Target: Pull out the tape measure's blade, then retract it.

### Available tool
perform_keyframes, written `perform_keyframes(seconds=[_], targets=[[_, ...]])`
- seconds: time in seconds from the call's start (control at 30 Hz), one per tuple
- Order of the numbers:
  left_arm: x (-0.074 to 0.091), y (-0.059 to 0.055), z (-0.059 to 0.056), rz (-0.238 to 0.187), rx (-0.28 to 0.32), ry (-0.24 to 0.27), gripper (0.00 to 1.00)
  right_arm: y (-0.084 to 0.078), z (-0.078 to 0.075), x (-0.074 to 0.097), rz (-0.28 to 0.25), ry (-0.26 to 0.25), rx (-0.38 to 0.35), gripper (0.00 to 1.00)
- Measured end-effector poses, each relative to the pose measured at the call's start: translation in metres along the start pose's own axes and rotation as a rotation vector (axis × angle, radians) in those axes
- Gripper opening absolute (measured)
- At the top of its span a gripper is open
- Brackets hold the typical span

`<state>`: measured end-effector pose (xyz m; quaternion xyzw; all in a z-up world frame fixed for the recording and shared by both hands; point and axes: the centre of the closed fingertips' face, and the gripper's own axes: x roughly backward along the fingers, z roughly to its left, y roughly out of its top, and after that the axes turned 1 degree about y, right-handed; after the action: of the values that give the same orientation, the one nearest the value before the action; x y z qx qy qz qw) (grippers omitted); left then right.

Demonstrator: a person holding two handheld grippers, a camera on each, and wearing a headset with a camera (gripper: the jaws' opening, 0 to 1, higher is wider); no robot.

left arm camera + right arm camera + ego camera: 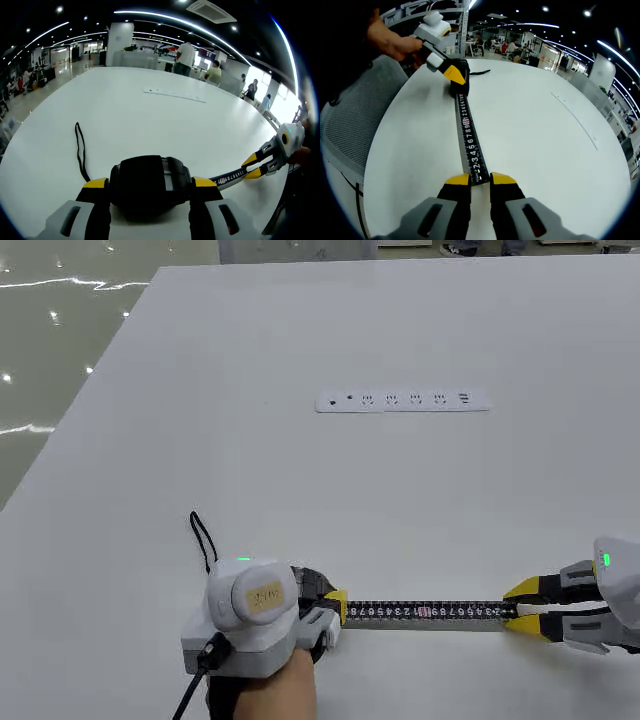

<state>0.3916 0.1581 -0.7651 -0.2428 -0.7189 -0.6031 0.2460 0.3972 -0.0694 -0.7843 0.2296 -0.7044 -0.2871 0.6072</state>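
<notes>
On the near left of the white table [400, 500], a black loop cord [203, 540] lies curled just to the far left of the tape measure [150, 185]. My left claw [333, 618] is clamped on the tape measure's black body, with a yellow tip pressed against each side as it rests on the table. The blade [430, 611] runs flat along the tabletop to the right, numbers facing up. My right claw [522, 611] pinches the blade's end between its yellow tips. A white power strip [403, 400] lies on the far side of the table, well apart.
</notes>
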Motion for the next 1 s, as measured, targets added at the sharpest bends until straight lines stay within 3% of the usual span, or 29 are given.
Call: perform_keyframes(seconds=[1.0], targets=[[0.001, 0.0, 0.001, 0.012, 0.011, -0.02, 0.6, 0.03, 0.01, -0.027, -0.048, 0.021, -0.016, 0.12]])
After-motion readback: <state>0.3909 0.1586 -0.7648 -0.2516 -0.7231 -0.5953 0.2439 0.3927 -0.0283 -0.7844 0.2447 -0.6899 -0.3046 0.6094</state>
